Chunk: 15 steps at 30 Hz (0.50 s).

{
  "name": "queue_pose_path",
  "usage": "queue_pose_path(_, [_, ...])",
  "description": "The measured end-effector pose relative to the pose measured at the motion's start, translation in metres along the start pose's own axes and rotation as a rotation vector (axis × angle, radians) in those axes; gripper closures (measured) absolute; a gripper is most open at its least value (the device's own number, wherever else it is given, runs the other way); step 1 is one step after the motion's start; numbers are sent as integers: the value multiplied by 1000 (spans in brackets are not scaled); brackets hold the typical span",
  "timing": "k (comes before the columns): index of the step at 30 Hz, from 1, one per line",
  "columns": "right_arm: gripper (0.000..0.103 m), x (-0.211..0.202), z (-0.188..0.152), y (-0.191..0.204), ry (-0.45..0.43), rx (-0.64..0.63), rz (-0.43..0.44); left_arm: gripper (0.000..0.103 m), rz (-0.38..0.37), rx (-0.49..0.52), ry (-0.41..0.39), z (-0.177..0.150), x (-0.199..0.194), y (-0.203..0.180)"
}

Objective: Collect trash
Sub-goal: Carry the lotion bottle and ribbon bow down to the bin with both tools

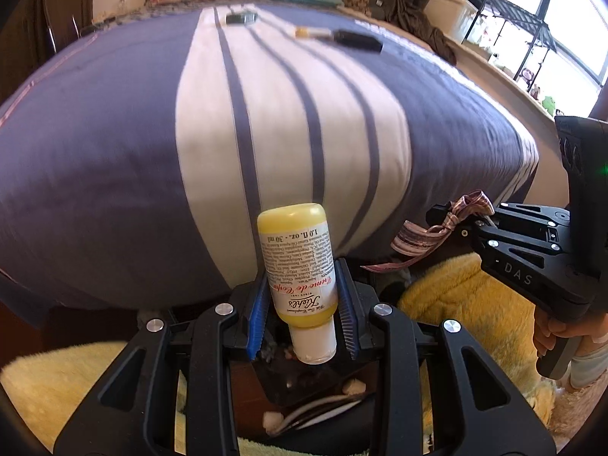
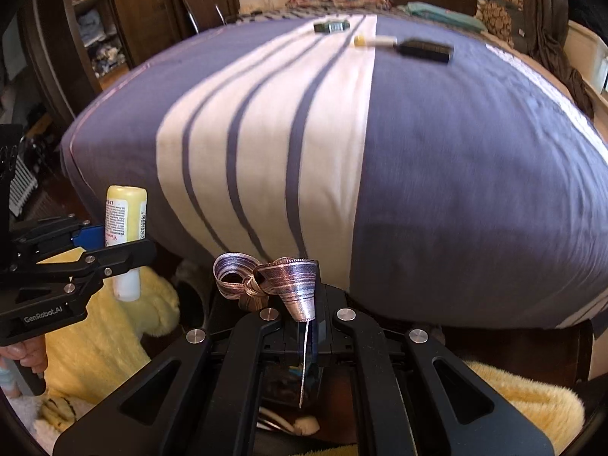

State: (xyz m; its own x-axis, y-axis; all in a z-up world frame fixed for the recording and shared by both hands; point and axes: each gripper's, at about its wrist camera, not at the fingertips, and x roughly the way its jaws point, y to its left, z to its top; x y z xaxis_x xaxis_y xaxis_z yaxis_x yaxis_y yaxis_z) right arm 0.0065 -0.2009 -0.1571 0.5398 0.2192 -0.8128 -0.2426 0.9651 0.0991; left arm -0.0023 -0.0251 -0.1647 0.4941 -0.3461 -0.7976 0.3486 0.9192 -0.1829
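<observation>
Holding trash over the foot edge of the bed (image 1: 114,152), two tools each carry one item.

The left tool (image 1: 302,304) pinches a small yellow lotion bottle (image 1: 294,250), cap toward the camera; the right tool (image 2: 307,326), pressed together, pinches a striped ribbon (image 2: 292,281). A black box (image 2: 423,50), a small tube (image 2: 374,41) and a dark case (image 2: 331,26) lie near the bed's head edge.

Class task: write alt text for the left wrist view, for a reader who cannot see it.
The left gripper holds a small yellow lotion bottle, cap toward the camera, at the foot of a bed with a purple and white striped cover. At right, the right gripper pinches a striped ribbon.
</observation>
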Motion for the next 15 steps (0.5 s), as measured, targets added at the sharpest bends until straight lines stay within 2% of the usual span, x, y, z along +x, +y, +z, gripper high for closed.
queue_pose_path(15, [100,71,-47,2,196,48,1,72,-40,-53,204,-47,82,14])
